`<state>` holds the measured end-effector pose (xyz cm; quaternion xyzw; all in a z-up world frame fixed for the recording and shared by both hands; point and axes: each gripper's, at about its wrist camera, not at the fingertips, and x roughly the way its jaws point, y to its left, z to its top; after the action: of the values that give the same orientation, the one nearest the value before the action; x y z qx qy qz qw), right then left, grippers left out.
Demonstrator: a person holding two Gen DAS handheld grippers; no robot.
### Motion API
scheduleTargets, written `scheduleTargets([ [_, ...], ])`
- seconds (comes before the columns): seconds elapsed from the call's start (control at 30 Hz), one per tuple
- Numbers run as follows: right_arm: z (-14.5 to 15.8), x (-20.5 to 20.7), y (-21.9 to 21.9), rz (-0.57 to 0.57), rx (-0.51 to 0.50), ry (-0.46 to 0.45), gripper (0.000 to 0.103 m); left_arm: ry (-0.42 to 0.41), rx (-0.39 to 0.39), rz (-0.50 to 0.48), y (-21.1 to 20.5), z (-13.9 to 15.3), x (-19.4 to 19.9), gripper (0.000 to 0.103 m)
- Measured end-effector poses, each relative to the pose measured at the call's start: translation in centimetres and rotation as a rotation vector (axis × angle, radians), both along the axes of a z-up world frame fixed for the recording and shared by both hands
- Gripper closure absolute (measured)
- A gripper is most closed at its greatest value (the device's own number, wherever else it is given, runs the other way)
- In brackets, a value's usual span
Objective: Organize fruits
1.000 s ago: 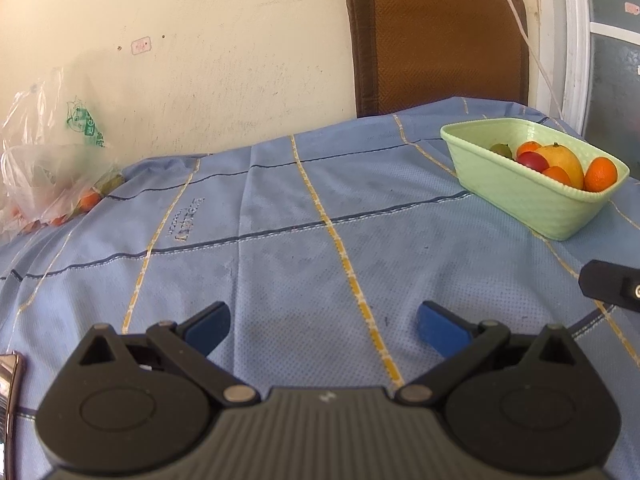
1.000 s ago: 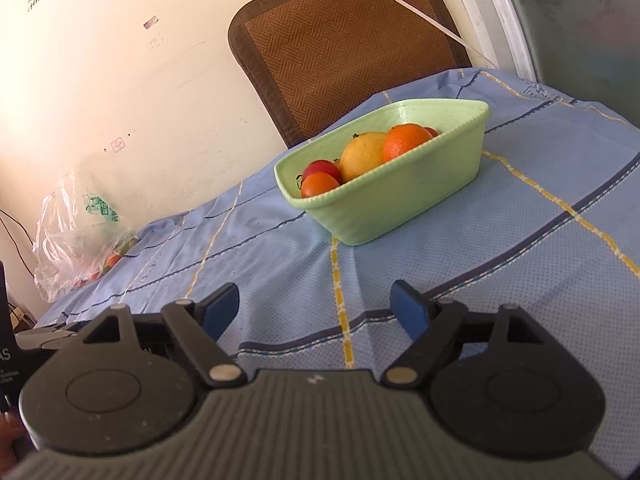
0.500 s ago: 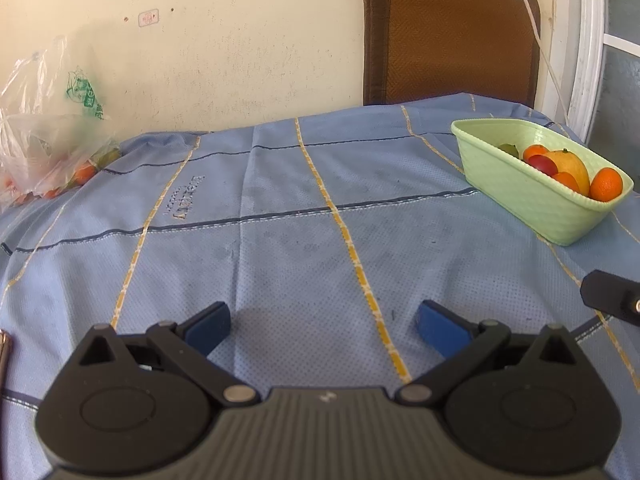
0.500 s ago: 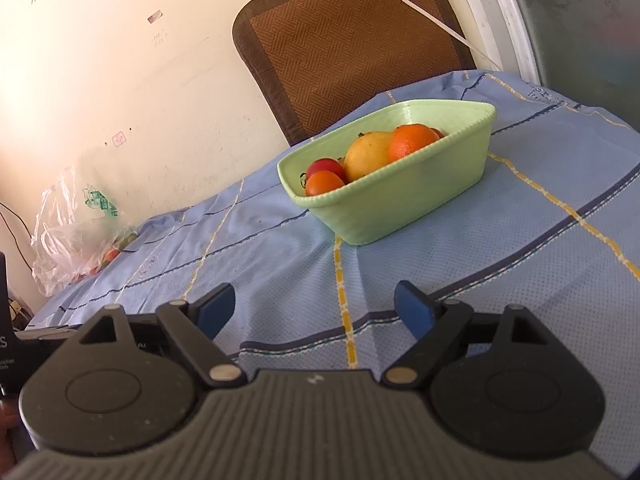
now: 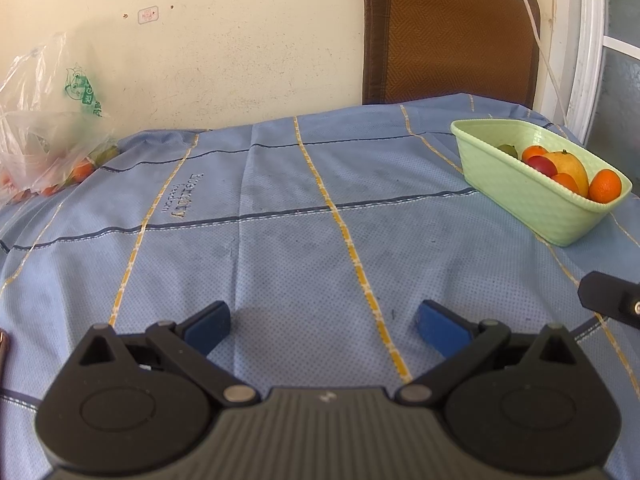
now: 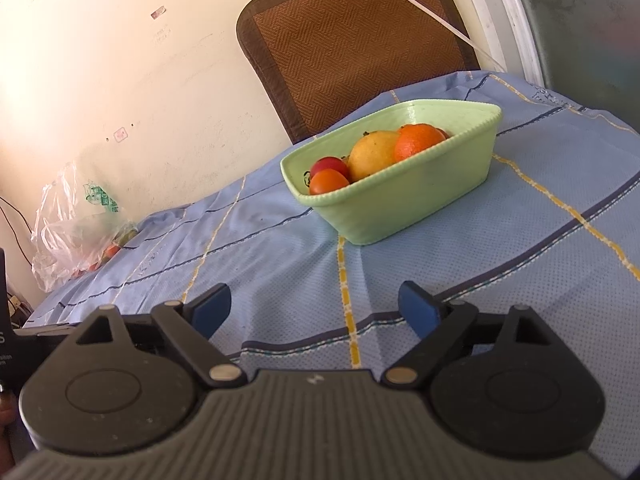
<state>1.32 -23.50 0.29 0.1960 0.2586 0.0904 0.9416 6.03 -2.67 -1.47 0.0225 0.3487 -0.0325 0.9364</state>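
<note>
A pale green basket (image 5: pixel 532 196) (image 6: pixel 404 204) stands on the blue tablecloth and holds several fruits: oranges (image 6: pixel 418 142), a yellow fruit (image 6: pixel 372 154) and a red one (image 6: pixel 329 165). A clear plastic bag (image 5: pixel 44 128) (image 6: pixel 76 224) with more small fruits lies at the table's far left by the wall. My left gripper (image 5: pixel 324 326) is open and empty, low over the cloth, with the basket far to its right. My right gripper (image 6: pixel 316 308) is open and empty, a short way in front of the basket.
A brown woven chair back (image 5: pixel 448 36) (image 6: pixel 360 44) stands behind the table against the cream wall. A white cable (image 5: pixel 536 40) hangs past it. A window frame (image 5: pixel 588 48) is at the right. Part of the other gripper (image 5: pixel 612 300) shows at the left view's right edge.
The left gripper has swung and levelled, so the basket and bag sit differently in its view. The right gripper has shifted slightly relative to the basket. Both stay open and empty.
</note>
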Motion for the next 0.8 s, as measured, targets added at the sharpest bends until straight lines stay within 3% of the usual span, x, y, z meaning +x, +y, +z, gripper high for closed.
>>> scheduleTargets([
  [0.8, -0.02, 0.05, -0.39, 0.007, 0.004, -0.001, 0.011, -0.001, 0.004, -0.009, -0.02, 0.03, -0.04, 0.000],
])
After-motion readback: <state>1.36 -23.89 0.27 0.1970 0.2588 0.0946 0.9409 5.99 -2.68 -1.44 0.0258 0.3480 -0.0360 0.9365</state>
